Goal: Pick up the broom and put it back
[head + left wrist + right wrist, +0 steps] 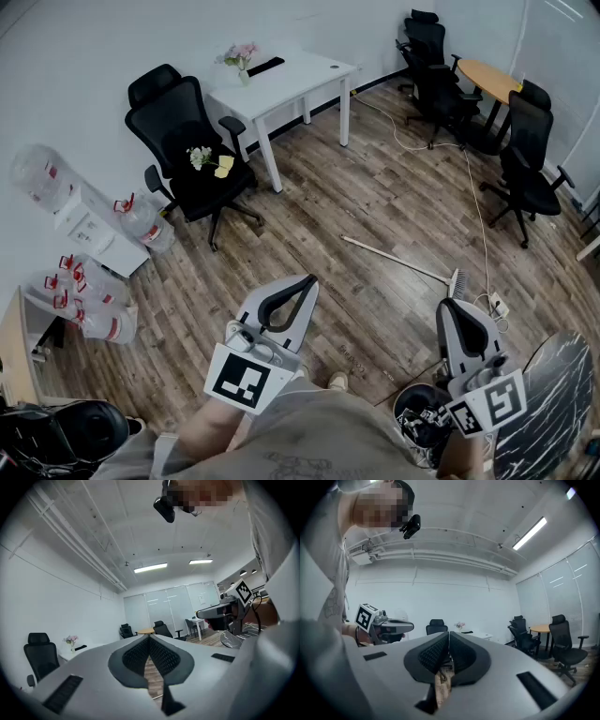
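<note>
— Wood floor (pixel 375 187), office chairs (pixel 192 141) along the walls. What is the person holding?
— Nothing. Nearest, the left gripper (pixel 307 279) and right gripper (pixel 449 305) point level, fingers (pixel 136 654) pressed together on both, empty; probably just held ready for the reach.
— And the broom (pixel 398 262)?
— It lies flat on the floor at one o'clock, just beyond the right gripper, untouched. It looks dropped, not stored.

- A white desk (pixel 281 80) stands by the wall, with pink flowers (pixel 240 58) on it.
- A black chair (pixel 183 131) is just beside the desk, with a small bunch (pixel 201 156) on its seat.
- Water jugs (pixel 37 173) sit at the left.
- A round table (pixel 489 80) has black chairs (pixel 530 159) around it.
- A white cord (pixel 473 202) runs over the wood floor (pixel 375 206).
</note>
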Demonstrator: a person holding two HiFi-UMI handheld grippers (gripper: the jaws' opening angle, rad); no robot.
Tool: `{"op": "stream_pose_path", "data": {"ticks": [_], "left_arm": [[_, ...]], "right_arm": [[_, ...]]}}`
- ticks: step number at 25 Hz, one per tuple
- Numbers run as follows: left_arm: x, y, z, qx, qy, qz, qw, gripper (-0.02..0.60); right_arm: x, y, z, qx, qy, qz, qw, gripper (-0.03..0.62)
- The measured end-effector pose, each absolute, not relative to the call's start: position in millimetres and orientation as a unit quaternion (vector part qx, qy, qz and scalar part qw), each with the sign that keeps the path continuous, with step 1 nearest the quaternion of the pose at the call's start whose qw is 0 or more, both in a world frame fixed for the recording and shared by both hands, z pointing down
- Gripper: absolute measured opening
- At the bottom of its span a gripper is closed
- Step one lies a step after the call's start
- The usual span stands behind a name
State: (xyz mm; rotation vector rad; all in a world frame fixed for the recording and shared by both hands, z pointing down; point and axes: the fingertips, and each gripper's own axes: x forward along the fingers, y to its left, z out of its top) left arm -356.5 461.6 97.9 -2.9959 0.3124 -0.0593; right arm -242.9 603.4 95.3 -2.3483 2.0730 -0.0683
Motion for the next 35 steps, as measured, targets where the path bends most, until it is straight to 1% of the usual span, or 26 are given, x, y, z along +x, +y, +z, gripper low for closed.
{"op": "stream_pose_path", "data": {"ticks": [4,14,17,19,27,35], "left_arm": [[-357,458,99,-0.992,0.104,-0.025,0.064,0.015],[-345,464,102,-0.993,0.1,-0.027,0.063,0.017],[-342,469,104,-0.992,0.099,-0.029,0.066,0.017],[-339,471,105,-0.992,0.099,-0.029,0.067,0.017],[-330,455,104,-0.991,0.114,-0.022,0.071,0.017],[-298,424,115,-0.991,0.11,-0.022,0.077,0.017]], "right_arm": [[-239,603,93,-0.754,0.656,-0.026,0.018,0.032],[-234,614,97,-0.75,0.661,-0.028,0.019,0.031],[-230,622,94,-0.747,0.662,-0.025,0.047,0.034],[-223,627,93,-0.754,0.654,-0.028,0.057,0.192],[-201,629,95,-0.761,0.647,-0.024,0.036,0.19],[-173,596,110,-0.762,0.647,-0.021,0.016,0.189]]}}
